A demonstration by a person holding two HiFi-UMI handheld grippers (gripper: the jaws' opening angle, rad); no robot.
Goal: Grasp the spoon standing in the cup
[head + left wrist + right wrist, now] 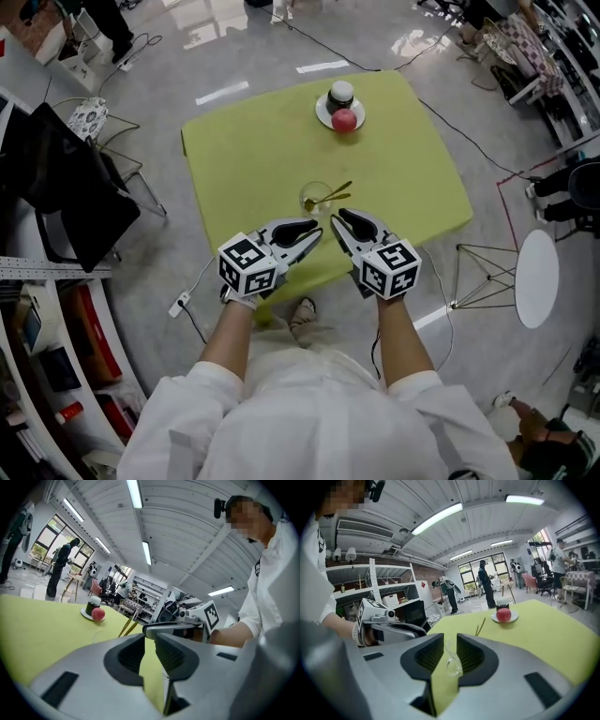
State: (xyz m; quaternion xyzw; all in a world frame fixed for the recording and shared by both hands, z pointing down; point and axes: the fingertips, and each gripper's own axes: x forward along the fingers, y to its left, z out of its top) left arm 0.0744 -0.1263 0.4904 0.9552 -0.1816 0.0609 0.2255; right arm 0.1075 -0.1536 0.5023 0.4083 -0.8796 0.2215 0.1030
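Spoon (pixel 330 196): gold, slim, leaning in a clear cup (pixel 315 199) near the front middle of the green table (pixel 234 150), handle tipped over the rim toward the right of the head view. A second gold handle (pixel 338 187) lies beside it in the same cup, and which of the two carries the spoon bowl cannot be told. Right hand-held gripper (pixel 339 223): released, jaws apart, nothing between the pads. It sits near the cup on the person's side but apart from it, and the cup shows through the gap in its own view (pixel 451 660). Left hand-held gripper (pixel 314 234): also released, a narrow gap, empty, just beside the right one. Handling, as a judgement: the right one is better placed. Bring it forward with the jaws apart, take the handle above the rim and close on metal only, since the light cup may tip. Further back: plate (pixel 323 116) with apple (pixel 344 120) and jar (pixel 340 95), well apart.
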